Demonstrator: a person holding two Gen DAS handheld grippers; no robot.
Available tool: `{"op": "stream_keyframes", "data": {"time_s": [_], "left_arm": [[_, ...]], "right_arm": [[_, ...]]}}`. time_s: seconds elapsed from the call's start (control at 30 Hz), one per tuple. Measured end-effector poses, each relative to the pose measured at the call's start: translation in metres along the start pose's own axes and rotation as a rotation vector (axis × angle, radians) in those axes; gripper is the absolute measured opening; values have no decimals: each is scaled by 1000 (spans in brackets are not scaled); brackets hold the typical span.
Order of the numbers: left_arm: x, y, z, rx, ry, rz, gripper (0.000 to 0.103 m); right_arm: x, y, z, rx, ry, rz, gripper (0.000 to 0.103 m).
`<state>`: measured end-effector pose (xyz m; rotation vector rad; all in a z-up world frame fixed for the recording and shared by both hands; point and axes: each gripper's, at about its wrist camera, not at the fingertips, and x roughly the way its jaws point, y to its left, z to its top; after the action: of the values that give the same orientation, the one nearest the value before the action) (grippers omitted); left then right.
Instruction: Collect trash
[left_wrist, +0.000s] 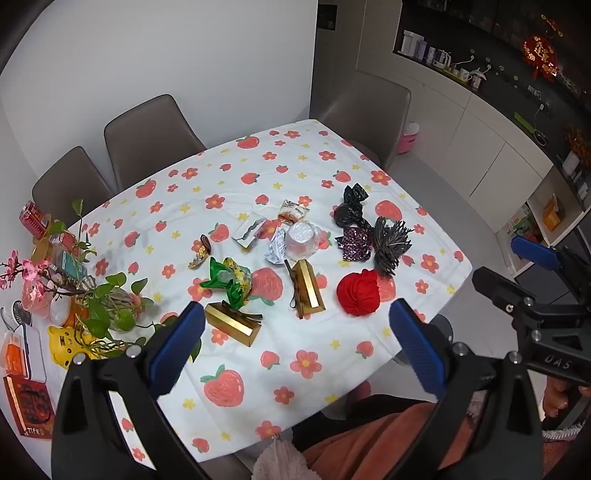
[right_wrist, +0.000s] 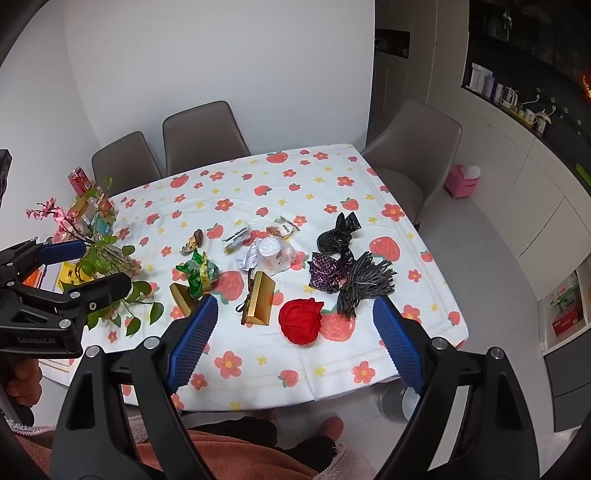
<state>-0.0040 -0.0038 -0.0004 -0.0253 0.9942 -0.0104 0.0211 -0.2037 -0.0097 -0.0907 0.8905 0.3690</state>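
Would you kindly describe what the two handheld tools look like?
Both tools, left and right, have black angular plastic frames with silver bolts and blue textured finger pads. One side reads "GenRobot.AI", another "DAS". No cables show. The person's sleeve is fuzzy pink.

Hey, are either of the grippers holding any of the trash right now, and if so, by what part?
Nothing is held. The left gripper and right gripper are both open and empty, above the table's near edge.

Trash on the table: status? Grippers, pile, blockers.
Left gripper open, empty; right gripper open, empty. Trash untouched on tablecloth: red ball, gold boxes, green wrapper. Nothing blocking.
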Motion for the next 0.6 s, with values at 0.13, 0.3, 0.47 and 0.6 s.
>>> {"op": "stream_keyframes", "data": {"time_s": [0.13,0.3,0.47,0.6], "left_arm": [[3,-2,-2,0,-1,2,99],[2,-1,-1,-6,1,0,99],[2,0,-1,-4,2,-1,99],[3,0,-1,-6,3,-1,99]], "right_arm": [[0,0,0,-1,-1,1,83],[0,-1,1,-1,0,0,83],[1,-1,1,0,1,0,83],[2,-1,1,0,1,-1,83]]}}
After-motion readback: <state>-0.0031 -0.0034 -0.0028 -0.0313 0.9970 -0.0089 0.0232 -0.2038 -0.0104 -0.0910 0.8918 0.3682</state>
